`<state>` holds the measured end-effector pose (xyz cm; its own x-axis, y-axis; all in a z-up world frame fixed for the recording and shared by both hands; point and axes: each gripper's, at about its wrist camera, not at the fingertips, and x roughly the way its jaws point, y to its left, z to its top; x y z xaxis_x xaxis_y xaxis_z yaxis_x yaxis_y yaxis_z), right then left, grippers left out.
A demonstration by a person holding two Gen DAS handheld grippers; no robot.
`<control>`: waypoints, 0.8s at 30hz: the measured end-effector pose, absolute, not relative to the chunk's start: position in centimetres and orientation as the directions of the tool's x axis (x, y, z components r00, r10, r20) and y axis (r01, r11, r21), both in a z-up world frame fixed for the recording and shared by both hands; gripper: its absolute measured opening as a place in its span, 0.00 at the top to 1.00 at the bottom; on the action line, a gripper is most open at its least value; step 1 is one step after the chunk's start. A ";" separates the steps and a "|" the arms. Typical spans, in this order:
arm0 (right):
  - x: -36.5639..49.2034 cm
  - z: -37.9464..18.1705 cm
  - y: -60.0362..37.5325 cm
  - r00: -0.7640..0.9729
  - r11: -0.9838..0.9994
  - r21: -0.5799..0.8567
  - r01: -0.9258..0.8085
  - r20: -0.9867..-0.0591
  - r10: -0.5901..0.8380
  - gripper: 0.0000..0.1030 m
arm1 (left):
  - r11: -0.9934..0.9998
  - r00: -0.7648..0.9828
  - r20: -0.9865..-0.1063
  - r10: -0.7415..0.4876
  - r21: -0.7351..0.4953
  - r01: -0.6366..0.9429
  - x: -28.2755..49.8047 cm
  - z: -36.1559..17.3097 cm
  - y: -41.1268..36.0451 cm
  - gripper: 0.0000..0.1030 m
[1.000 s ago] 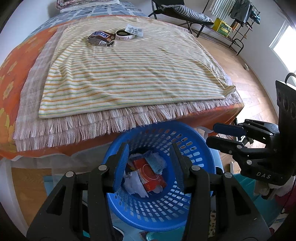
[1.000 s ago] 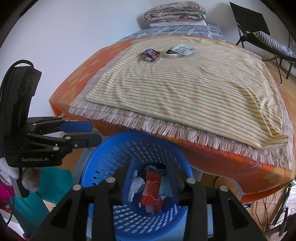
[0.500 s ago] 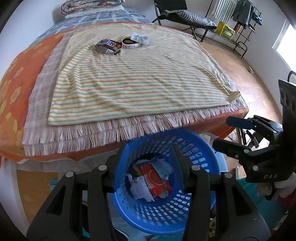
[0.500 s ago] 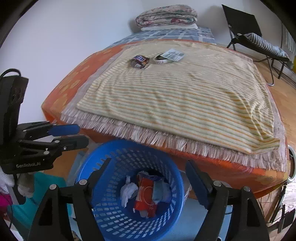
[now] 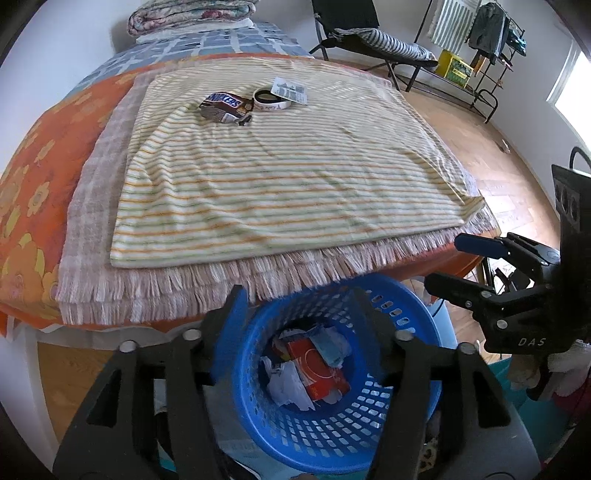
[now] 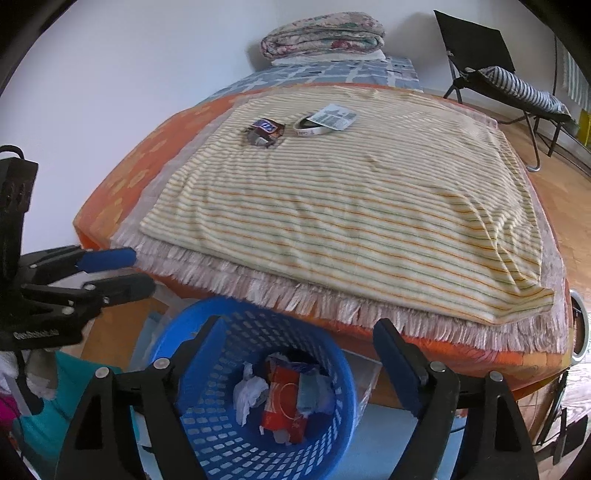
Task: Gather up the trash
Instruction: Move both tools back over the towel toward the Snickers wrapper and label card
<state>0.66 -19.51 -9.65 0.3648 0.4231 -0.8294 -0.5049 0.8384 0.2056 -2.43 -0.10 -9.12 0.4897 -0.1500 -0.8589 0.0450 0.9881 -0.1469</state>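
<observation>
A blue plastic basket (image 5: 400,435) (image 6: 225,446) stands on the floor at the bed's near edge, holding crumpled paper and a red wrapper (image 5: 319,371) (image 6: 282,400). Far across the striped blanket lie a Snickers wrapper (image 5: 223,105) (image 6: 266,130), a tape ring (image 5: 271,100) (image 6: 310,126) and a printed paper slip (image 5: 290,90) (image 6: 334,116). My left gripper (image 5: 299,314) hovers over the basket, open and empty. My right gripper (image 6: 299,343) is open wide and empty over the basket too; it also shows in the left wrist view (image 5: 448,264).
The bed (image 6: 122,184) has an orange flowered sheet and a fringed cover under the striped blanket (image 6: 351,206). Folded bedding (image 6: 321,33) lies at the headboard end. A black folding chair (image 6: 491,70) and a clothes rack (image 5: 491,33) stand on the wood floor to the right.
My right gripper has opened from nearly shut to wide. Both grippers have risen and pulled back a little from the basket, so more of the bed shows.
</observation>
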 end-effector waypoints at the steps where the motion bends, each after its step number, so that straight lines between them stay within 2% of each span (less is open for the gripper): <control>1: 1.0 -9.7 -19.6 0.365 0.840 0.207 -0.501 -0.830 0.422 0.18 | 0.989 0.490 -0.860 -0.146 -0.144 0.042 -2.1 -9.0 0.1 0.42; 7: 3.3 -8.9 -20.3 0.380 0.851 0.235 -0.470 -0.816 0.436 0.18 | 0.989 0.487 -0.864 -0.129 -0.149 -0.002 1.1 -8.2 2.5 0.42; 10: 4.6 -8.2 -20.6 0.410 0.861 0.233 -0.451 -0.803 0.432 0.15 | 0.989 0.486 -0.866 -0.114 -0.144 -0.024 3.0 -7.9 3.6 0.42; 20: 11.4 -6.0 -19.6 0.429 0.876 0.254 -0.410 -0.794 0.431 0.11 | 0.970 0.475 -0.868 -0.144 -0.218 -0.104 9.5 -8.1 6.4 0.42; 24: 15.5 -5.4 -18.5 0.409 0.872 0.312 -0.376 -0.789 0.459 0.11 | 0.959 0.476 -0.865 -0.155 -0.248 -0.138 12.2 -8.4 7.1 0.41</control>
<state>15.48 -18.54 -5.40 0.4085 0.4586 -0.7892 -0.3758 0.8724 0.3125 12.16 7.10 -8.41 0.4764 -0.1551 -0.8655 -0.1384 0.9588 -0.2481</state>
